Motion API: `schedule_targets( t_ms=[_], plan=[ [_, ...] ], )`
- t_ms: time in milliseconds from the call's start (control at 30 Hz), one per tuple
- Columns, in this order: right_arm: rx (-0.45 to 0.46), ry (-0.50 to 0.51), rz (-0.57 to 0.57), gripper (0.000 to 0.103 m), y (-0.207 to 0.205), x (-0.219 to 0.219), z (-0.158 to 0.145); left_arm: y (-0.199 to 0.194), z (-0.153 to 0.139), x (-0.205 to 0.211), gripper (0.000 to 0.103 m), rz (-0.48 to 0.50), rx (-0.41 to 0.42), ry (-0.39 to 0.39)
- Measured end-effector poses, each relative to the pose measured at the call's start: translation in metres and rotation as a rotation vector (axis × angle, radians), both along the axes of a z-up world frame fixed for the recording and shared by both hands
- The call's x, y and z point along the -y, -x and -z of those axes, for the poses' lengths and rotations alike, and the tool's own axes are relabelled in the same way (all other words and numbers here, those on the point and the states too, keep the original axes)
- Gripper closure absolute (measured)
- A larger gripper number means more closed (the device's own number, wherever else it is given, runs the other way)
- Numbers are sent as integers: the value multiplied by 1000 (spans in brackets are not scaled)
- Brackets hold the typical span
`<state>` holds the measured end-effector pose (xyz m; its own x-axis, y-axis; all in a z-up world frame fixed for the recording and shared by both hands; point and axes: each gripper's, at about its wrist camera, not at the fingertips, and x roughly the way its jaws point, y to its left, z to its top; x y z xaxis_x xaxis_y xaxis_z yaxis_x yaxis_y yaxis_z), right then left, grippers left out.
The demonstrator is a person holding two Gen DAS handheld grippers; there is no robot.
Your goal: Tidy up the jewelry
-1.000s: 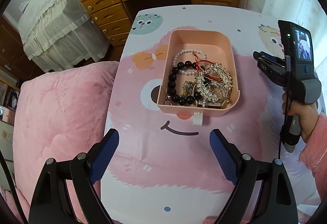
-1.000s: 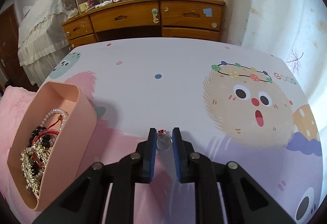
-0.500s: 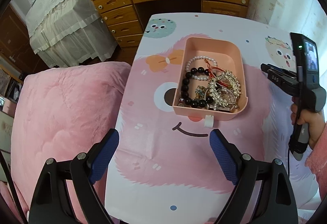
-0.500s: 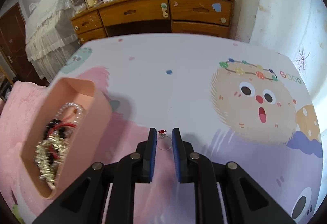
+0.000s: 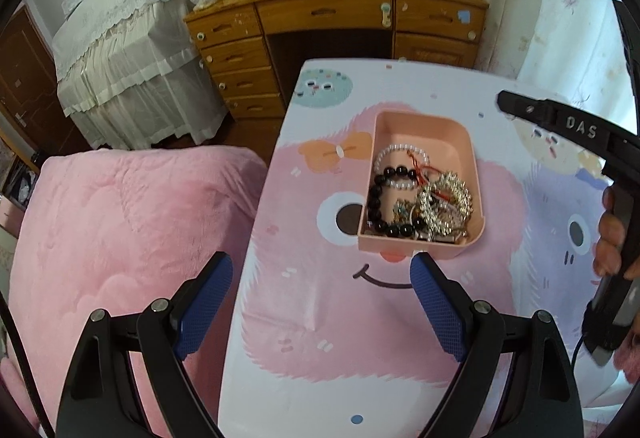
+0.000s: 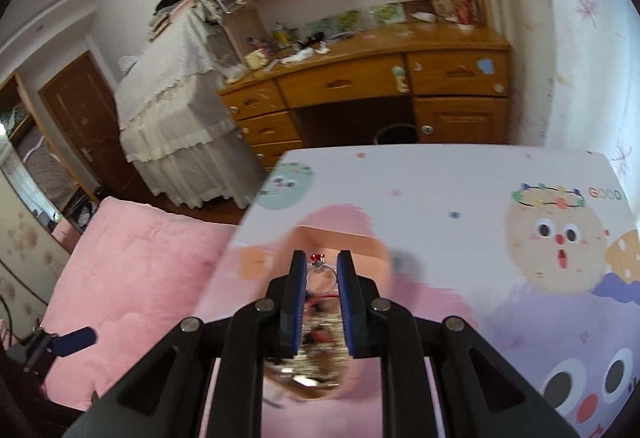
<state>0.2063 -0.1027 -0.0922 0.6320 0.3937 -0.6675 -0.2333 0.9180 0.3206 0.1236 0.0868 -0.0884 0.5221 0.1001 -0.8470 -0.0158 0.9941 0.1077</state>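
Observation:
A pink tray [image 5: 422, 126] on the cartoon-print table [image 5: 320, 318] holds a pearl bracelet, a black bead bracelet [image 5: 376, 198] and a heap of sparkling pieces. My right gripper [image 6: 320, 266] is shut on a thin silver ring [image 6: 319, 272] with a red stone, held in the air above the blurred tray [image 6: 340, 238]. My left gripper [image 5: 320, 278] stands wide open over the table's near part, short of the tray, with nothing between its fingers. In the left wrist view the right gripper's black body [image 5: 560, 122] juts in from the right, held by a hand [image 5: 610, 238].
A pink quilted bed [image 5: 120, 258] lies along the table's left edge. A wooden desk with drawers [image 5: 336, 22] stands beyond the table's far end. A white lace-covered piece of furniture [image 5: 128, 58] is at the back left. A pale curtain [image 5: 560, 18] hangs at the right.
My right gripper has risen with the ring off the table and swung left over the tray. My left gripper has pulled back and up, so the tray looks smaller and farther.

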Motion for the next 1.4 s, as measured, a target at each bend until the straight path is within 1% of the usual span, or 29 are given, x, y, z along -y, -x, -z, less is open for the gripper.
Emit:
schedule_targets(
  t_ms=[167,267,400,433,567,633,733,800,833,900,967,1000,1033,1067,1100,1167,1200,1267,1300,1333,1400],
  plan=[
    [32,61,-17,88,12,-41,-16,14,-19,-23,14,28,61,27],
    [59,99,0,87,16,-56,-28,23,-31,-34,14,51,101,29],
    [26,154,15,85,17,-68,-35,33,-43,-47,14,85,141,32],
    [15,168,26,80,19,-70,-35,35,-46,-51,14,93,151,35],
    [10,141,59,56,40,-66,-41,41,-50,-58,14,127,157,69],
    [6,168,73,51,57,-63,-41,43,-49,-59,14,140,151,87],
    [-41,219,81,46,75,-59,-33,45,-43,-57,14,150,115,112],
    [-101,234,88,45,91,-52,-25,47,-38,-54,14,154,84,124],
    [-129,233,92,44,100,-47,-21,48,-34,-51,14,159,56,134],
    [-200,237,102,39,120,-36,-11,52,-25,-45,14,174,0,145],
    [-276,263,114,31,140,-23,0,55,-16,-37,14,187,-49,153],
    [-326,280,121,31,153,-13,7,58,-13,-33,14,189,-62,158],
    [-352,285,127,30,161,-8,12,62,-10,-29,14,186,-69,164],
    [-398,278,142,30,174,5,19,65,-8,-26,14,184,-71,168],
    [-419,267,148,29,179,12,21,68,-7,-22,14,181,-73,169],
    [-473,246,174,22,197,33,27,74,-1,-11,14,170,-89,161],
    [-508,251,190,21,207,46,29,77,0,-7,14,165,-96,155],
    [-536,255,199,21,218,61,27,86,-2,7,14,159,-104,160],
    [-535,248,200,20,226,69,22,89,-4,13,14,161,-98,170],
    [-524,240,194,20,231,75,17,95,-8,24,12,171,-83,182],
    [-489,249,174,19,238,84,2,99,-14,41,8,190,-70,176]
  ],
)
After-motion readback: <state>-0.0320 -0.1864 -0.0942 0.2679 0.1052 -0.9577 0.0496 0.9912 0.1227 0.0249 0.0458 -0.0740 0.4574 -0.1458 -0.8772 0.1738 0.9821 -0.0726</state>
